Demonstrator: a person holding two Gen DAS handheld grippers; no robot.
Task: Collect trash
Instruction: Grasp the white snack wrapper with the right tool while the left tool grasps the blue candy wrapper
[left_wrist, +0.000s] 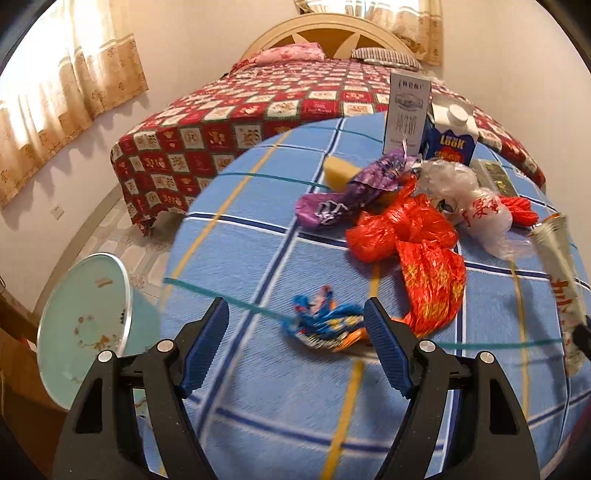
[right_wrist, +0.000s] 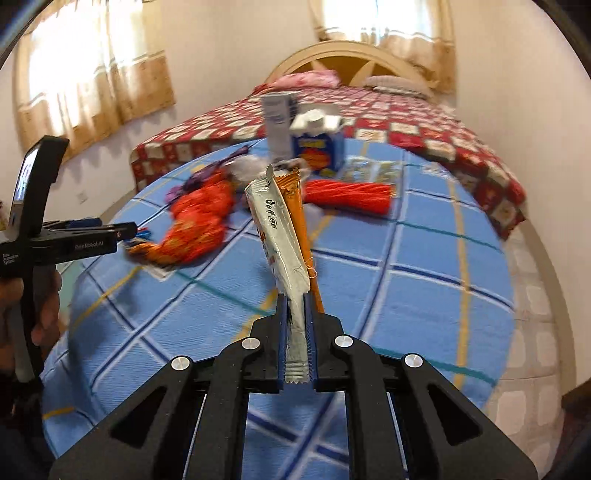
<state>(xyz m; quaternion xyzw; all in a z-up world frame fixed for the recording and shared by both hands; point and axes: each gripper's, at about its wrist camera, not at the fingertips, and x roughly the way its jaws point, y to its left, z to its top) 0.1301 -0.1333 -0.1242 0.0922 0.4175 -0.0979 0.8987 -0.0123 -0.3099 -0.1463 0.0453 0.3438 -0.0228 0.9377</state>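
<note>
Right wrist view | right gripper (right_wrist: 297, 314) clamped on long crinkly foil packet (right_wrist: 282, 236) above table (right_wrist: 424, 295) — pointing up-forward | left gripper (left_wrist: 297, 317) spread wide — crumpled blue wrapper (left_wrist: 325, 325) on tablecloth between its fingers.

Materials and finishes on the cloth-covered surface (left_wrist: 258, 258)

Woven, matt blue checked cloth. Crinkled glossy foil on blue wrapper (left_wrist: 325, 325) and purple wrapper (left_wrist: 354, 192); thin shiny red plastic bag (left_wrist: 417, 251); coated card on milk carton (left_wrist: 452, 138). Matt black plastic, ribbed blue pads (left_wrist: 205, 350), bright metal pins on left gripper (left_wrist: 295, 347). Silvery film sachet (right_wrist: 284, 243) in right gripper (right_wrist: 297, 325).
</note>
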